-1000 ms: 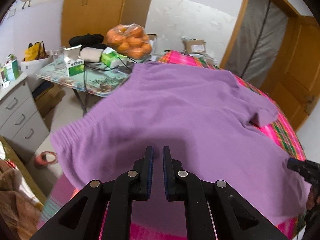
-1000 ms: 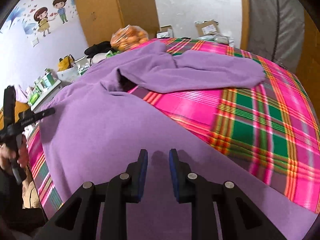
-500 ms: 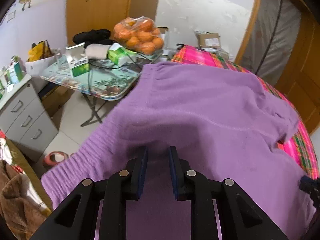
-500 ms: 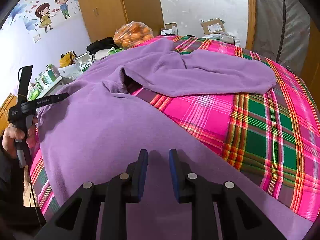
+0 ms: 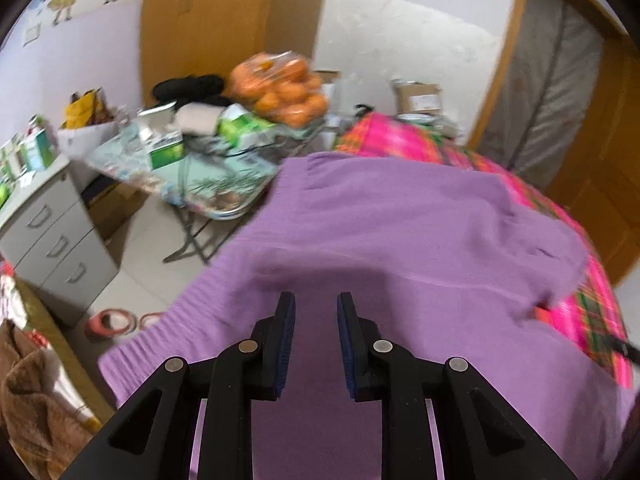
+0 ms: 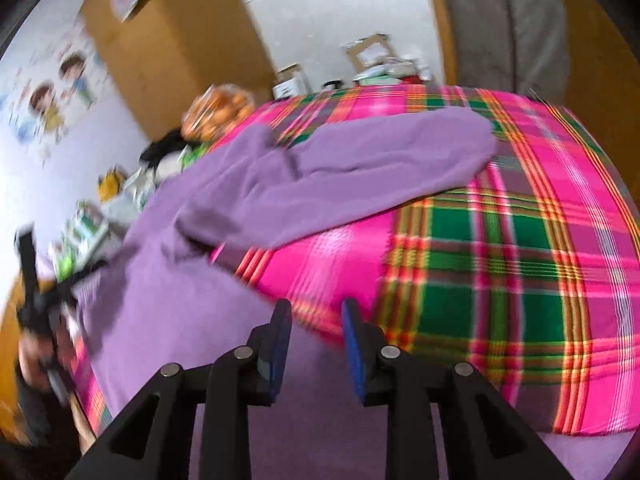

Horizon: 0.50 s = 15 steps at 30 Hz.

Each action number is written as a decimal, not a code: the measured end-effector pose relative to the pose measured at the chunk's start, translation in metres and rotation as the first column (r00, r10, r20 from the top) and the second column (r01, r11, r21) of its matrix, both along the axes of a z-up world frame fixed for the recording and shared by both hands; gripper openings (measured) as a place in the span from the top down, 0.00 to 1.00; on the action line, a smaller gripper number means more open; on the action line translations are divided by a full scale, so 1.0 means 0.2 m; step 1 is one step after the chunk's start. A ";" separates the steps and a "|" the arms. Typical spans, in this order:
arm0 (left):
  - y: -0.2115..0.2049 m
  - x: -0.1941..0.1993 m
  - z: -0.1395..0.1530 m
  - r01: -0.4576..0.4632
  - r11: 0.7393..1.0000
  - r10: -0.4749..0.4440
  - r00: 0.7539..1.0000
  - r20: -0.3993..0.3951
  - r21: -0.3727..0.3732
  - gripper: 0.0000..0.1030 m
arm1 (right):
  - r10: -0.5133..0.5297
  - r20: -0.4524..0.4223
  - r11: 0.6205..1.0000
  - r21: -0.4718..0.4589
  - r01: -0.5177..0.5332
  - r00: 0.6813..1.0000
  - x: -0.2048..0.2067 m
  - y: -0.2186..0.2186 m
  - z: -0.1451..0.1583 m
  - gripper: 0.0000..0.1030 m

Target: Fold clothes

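Observation:
A purple knit sweater [image 5: 420, 232] lies spread on a pink and green plaid bedspread [image 6: 500, 248]. Its ribbed hem hangs over the bed's left edge in the left wrist view. One sleeve [image 6: 380, 160] lies stretched across the plaid in the right wrist view. My left gripper [image 5: 314, 312] is open, jaws a little apart, just above the sweater's body near the hem. My right gripper [image 6: 316, 320] is open above the sweater's near edge where it meets the plaid. The left gripper also shows at the far left of the right wrist view [image 6: 44, 292].
A cluttered folding table [image 5: 208, 172] with a bag of oranges [image 5: 284, 88] stands left of the bed. A grey drawer unit [image 5: 52, 236] stands further left. Cardboard boxes [image 5: 418, 96] lie beyond the bed. A wooden door [image 5: 600, 184] is at right.
Both grippers' jaws have opened wider. The left view has moved forward over the sweater. The right view has swung and tilted, now blurred by motion.

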<state>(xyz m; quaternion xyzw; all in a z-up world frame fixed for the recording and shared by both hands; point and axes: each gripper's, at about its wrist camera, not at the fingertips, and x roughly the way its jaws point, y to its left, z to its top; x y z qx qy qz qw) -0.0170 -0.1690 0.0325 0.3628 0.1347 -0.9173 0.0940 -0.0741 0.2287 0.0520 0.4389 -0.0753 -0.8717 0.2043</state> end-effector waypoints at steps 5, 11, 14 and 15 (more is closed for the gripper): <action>0.20 0.01 0.00 0.132 0.991 -0.132 0.991 -0.007 0.030 0.79 | -0.095 0.046 0.992 -0.084 0.099 0.994 -0.16 0.16 0.02 0.70; 0.39 -0.03 -0.04 0.209 0.978 -0.210 0.978 0.019 0.014 0.79 | -0.186 0.083 0.976 -0.103 0.194 0.979 -0.40 0.33 0.02 0.69; 0.45 -0.05 -0.06 0.220 0.975 -0.220 0.975 0.037 -0.008 0.79 | -0.221 0.088 0.969 -0.095 0.229 0.971 -0.52 0.40 0.01 0.65; 0.47 -0.06 -0.07 0.223 0.975 -0.222 0.974 0.046 -0.018 0.79 | -0.230 0.088 0.967 -0.088 0.237 0.969 -0.57 0.41 0.00 0.65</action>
